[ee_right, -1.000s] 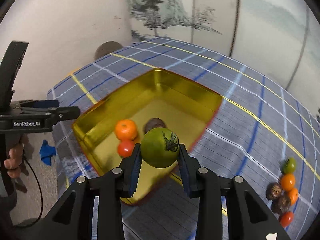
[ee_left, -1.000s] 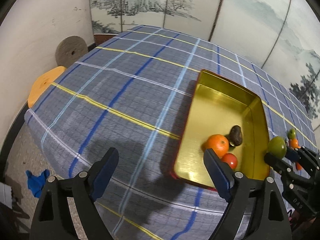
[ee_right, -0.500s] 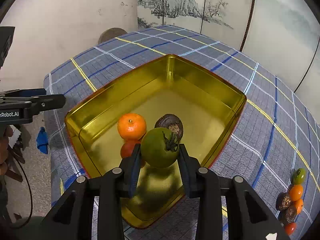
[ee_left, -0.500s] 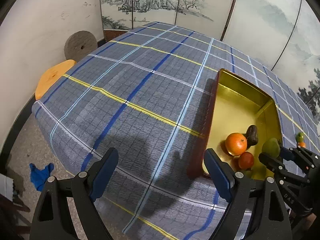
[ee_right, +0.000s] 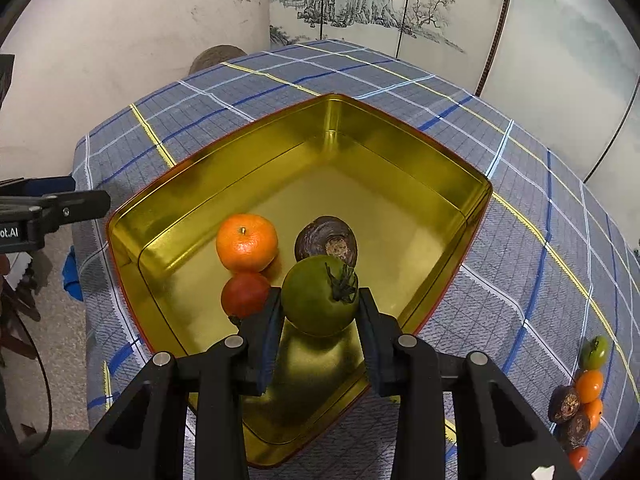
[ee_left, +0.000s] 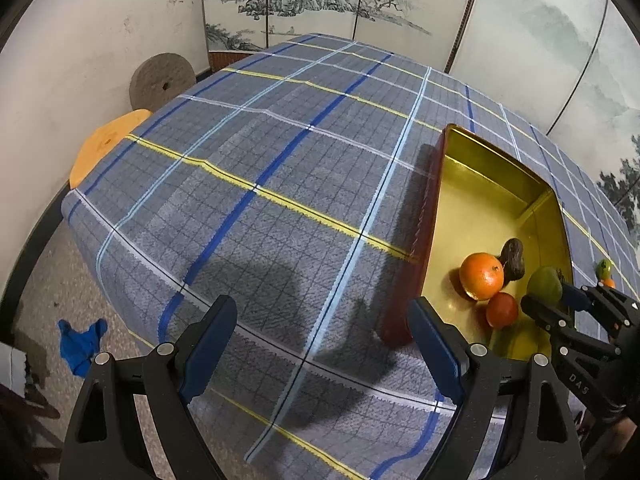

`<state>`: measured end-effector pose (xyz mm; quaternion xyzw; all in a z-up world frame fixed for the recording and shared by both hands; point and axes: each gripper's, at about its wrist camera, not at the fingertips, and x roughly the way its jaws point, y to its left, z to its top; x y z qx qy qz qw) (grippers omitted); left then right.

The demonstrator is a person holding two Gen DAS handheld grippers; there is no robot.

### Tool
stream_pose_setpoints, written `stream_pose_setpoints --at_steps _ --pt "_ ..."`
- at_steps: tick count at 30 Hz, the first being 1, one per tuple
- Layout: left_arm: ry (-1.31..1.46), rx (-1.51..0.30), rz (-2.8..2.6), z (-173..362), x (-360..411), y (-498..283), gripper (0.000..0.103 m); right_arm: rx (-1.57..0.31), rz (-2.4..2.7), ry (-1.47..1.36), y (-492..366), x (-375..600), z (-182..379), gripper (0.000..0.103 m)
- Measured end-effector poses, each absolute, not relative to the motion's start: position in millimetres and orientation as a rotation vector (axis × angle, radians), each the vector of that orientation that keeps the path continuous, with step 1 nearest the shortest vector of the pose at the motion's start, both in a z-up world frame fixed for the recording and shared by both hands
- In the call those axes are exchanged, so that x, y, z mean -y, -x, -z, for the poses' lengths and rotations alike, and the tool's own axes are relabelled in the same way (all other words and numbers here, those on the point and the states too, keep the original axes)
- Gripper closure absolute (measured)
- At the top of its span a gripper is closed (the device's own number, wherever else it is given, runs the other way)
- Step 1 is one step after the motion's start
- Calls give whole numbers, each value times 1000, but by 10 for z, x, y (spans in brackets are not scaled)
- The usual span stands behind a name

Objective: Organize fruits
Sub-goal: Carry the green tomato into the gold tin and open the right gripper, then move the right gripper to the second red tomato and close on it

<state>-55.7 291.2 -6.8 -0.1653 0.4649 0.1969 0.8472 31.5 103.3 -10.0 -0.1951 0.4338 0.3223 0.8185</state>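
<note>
Right jaws just easing around green tomato (ee_right: 320, 295) inside gold tin (ee_right: 404, 160); left jaws spread, empty.

A lived-in home room: a folding screen (ee_left: 400, 0) painted with ink landscapes, a scuffed plaster wall (ee_left: 100, 40), an old millstone (ee_left: 162, 80) leaning against it, and a plaid cloth (ee_left: 280, 180) over the bench.

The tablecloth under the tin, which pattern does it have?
Blue-grey plaid tablecloth with blue, white and yellow lines; clearest in the left wrist view.
</note>
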Motion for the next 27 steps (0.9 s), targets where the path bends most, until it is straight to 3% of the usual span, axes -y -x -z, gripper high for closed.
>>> stream_pose_setpoints --at_steps 16,27 --pt "350 -964 -418 1 -2893 529 16 -902 -699 343 -292 -905 -13 65" --pt "324 -938 -367 -138 -2676 433 16 -854 -575 207 -281 -130 -238 61"
